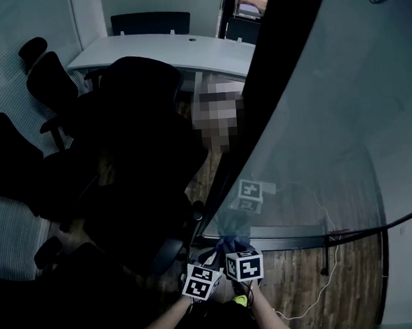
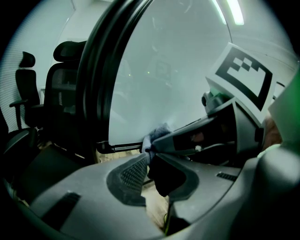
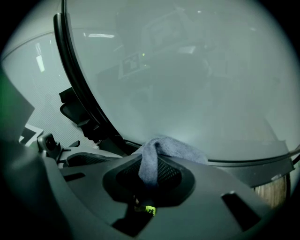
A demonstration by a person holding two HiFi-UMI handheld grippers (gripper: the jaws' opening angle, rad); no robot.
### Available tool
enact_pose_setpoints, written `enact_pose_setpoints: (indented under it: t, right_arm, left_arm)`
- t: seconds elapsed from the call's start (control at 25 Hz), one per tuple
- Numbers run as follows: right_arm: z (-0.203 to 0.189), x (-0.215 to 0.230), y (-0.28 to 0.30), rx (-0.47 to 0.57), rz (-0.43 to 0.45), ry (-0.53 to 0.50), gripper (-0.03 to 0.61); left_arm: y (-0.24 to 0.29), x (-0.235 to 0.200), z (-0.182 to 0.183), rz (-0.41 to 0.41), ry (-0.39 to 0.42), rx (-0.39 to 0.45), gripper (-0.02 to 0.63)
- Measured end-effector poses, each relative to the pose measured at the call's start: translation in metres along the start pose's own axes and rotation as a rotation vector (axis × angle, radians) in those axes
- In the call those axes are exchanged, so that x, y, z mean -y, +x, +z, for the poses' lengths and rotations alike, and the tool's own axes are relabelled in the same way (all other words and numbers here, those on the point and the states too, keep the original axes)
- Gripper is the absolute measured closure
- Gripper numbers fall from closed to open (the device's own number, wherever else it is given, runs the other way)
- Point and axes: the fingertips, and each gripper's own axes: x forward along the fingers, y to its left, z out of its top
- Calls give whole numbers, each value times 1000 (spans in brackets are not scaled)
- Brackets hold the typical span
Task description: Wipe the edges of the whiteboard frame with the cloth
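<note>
The whiteboard [image 1: 316, 131] stands at the right, inside a black frame [image 1: 271, 85]. A grey-blue cloth [image 1: 231, 227] is pressed against the frame's lower left corner [image 3: 101, 129]. My right gripper [image 3: 152, 161] is shut on the cloth [image 3: 164, 147], which folds over its tips and touches the bottom edge of the board. My left gripper [image 2: 147, 159] sits close beside it, tips by the cloth [image 2: 157, 132]; its jaws look shut with a dark fold of the cloth between them. In the head view the left gripper [image 1: 214, 259] and the right gripper [image 1: 234, 239] are side by side below the corner.
Black office chairs [image 1: 142, 151] crowd the left, close to the frame's left edge. A pale desk [image 1: 163, 51] stands at the back. A thin white cable [image 1: 326, 271] trails over the wooden floor [image 1: 306, 287] under the board. A chair [image 2: 63, 84] shows beyond the frame.
</note>
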Motion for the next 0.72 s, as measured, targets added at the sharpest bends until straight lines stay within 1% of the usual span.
enact_pose_setpoints:
  t: [0.16, 0.28, 0.44, 0.72]
  right_arm:
    - [1, -1, -1, -4, 0, -14, 520]
    - [2, -3, 0, -7, 7, -21, 520]
    - [3, -5, 0, -4, 23, -16, 520]
    - [5, -11, 2, 4, 49, -7, 520]
  left_arm:
    - [0, 1, -3, 11, -11, -6, 552]
    - [-2, -1, 1, 20, -15, 17, 552]
    - [-10, -3, 1, 33, -53, 7, 552]
    - [-22, -16, -8, 81, -103, 17, 552]
